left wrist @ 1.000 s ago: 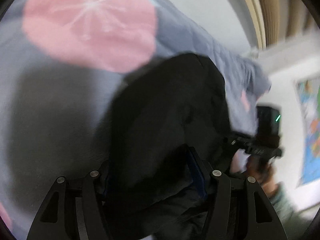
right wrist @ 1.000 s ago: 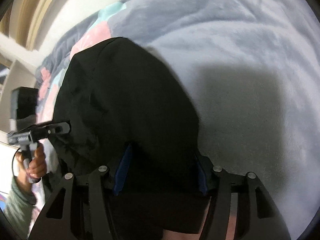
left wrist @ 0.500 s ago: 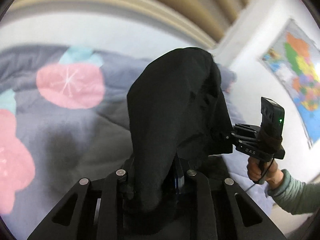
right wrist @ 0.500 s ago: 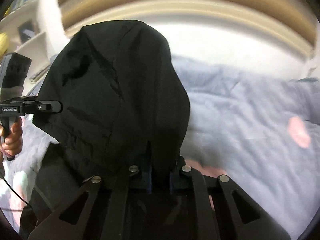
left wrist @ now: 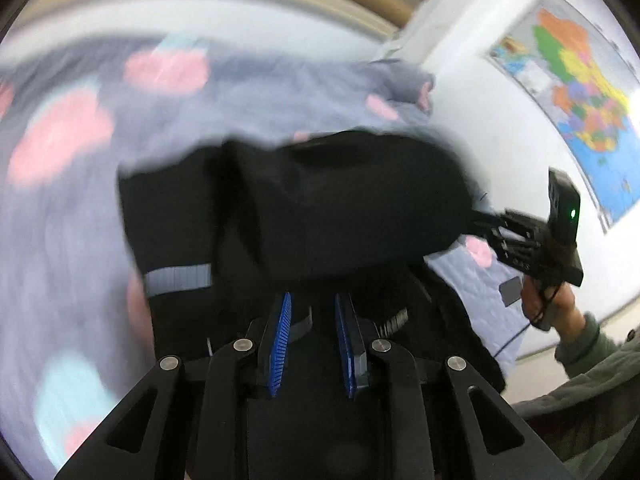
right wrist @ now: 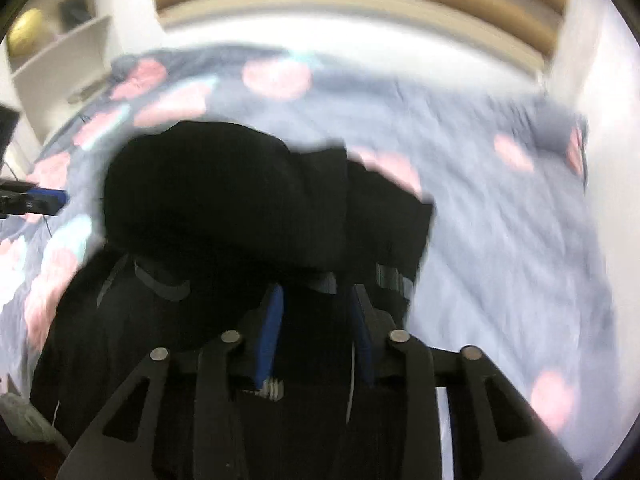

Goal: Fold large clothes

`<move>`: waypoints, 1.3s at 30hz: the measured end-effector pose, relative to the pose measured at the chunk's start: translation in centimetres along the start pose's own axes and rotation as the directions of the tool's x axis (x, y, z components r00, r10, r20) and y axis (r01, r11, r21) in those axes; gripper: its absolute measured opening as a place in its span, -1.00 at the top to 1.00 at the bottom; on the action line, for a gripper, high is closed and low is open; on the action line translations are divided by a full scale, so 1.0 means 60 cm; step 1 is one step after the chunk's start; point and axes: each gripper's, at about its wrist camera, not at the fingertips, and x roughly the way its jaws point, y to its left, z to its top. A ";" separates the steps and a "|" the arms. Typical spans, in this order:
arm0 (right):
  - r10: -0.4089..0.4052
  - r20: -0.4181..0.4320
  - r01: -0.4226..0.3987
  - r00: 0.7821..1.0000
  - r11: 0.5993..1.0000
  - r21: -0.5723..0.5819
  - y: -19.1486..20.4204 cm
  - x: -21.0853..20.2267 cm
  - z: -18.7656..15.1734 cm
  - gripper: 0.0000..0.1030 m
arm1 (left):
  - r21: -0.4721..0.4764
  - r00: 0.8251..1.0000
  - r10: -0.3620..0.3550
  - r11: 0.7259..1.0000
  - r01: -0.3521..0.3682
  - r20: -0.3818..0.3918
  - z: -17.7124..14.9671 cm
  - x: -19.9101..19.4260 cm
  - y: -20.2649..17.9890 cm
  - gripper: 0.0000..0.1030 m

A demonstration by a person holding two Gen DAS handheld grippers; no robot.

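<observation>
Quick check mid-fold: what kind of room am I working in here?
Most likely a bedroom. The black garment lies on a bed's grey quilt with pink round prints, a coloured wall map hangs beside it, and white shelves stand at the far side.

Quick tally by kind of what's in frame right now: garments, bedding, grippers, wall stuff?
Black garment: 1
Floral bedspread: 1
Grippers: 2, the left gripper and the right gripper, each with its jaws apart
Wall map: 1
Shelf unit: 1
Total: 6
</observation>
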 end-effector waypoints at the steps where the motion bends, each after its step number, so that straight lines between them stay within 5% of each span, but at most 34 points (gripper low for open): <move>1: 0.002 -0.030 -0.001 1.000 1.000 0.022 -0.007 0.002 -0.013 0.26 | -0.039 1.000 0.005 0.999 -0.006 -0.010 -0.020 -0.004 0.006 0.55; 4: 0.016 -0.074 -0.011 0.997 0.998 0.070 -0.023 -0.002 -0.028 0.26 | -0.080 0.999 0.032 0.996 -0.032 -0.001 -0.036 -0.018 0.015 0.55; 9: 0.071 0.025 -0.073 0.997 0.991 0.110 -0.056 -0.029 0.033 -0.05 | -0.029 0.998 0.025 0.999 -0.023 0.064 0.020 -0.024 -0.017 0.53; 12: 0.088 0.060 -0.093 0.994 0.992 0.085 -0.032 -0.028 0.112 -0.06 | 0.004 0.995 0.010 1.000 -0.011 0.099 0.076 -0.006 -0.037 0.39; 15: 0.123 0.072 -0.128 0.990 0.989 0.070 0.020 0.012 0.166 -0.06 | 0.000 0.992 -0.029 1.000 0.029 0.122 0.141 0.036 -0.042 0.04; 18: 0.149 -0.001 -0.148 0.989 0.984 0.095 0.047 0.076 0.200 -0.06 | -0.023 0.996 -0.035 0.999 0.037 0.080 0.171 0.100 -0.031 0.00; 21: 0.201 -0.085 -0.190 0.976 0.975 0.119 0.060 0.144 0.171 -0.06 | -0.036 0.999 -0.046 0.998 0.045 -0.002 0.160 0.163 -0.016 0.01; 28: 0.243 -0.281 -0.202 0.928 0.965 0.167 0.076 0.253 0.022 -0.05 | -0.167 0.980 -0.069 0.985 0.038 -0.188 0.042 0.277 0.040 0.02; 33: 0.186 -0.244 -0.146 0.952 0.974 0.171 0.090 0.274 -0.018 -0.09 | -0.159 0.978 0.031 0.985 -0.064 -0.206 0.008 0.315 0.031 0.03; 39: 0.254 -0.189 -0.203 0.949 0.947 0.249 0.055 0.213 -0.003 -0.10 | -0.142 0.981 0.022 0.989 -0.050 -0.192 0.032 0.267 0.016 0.03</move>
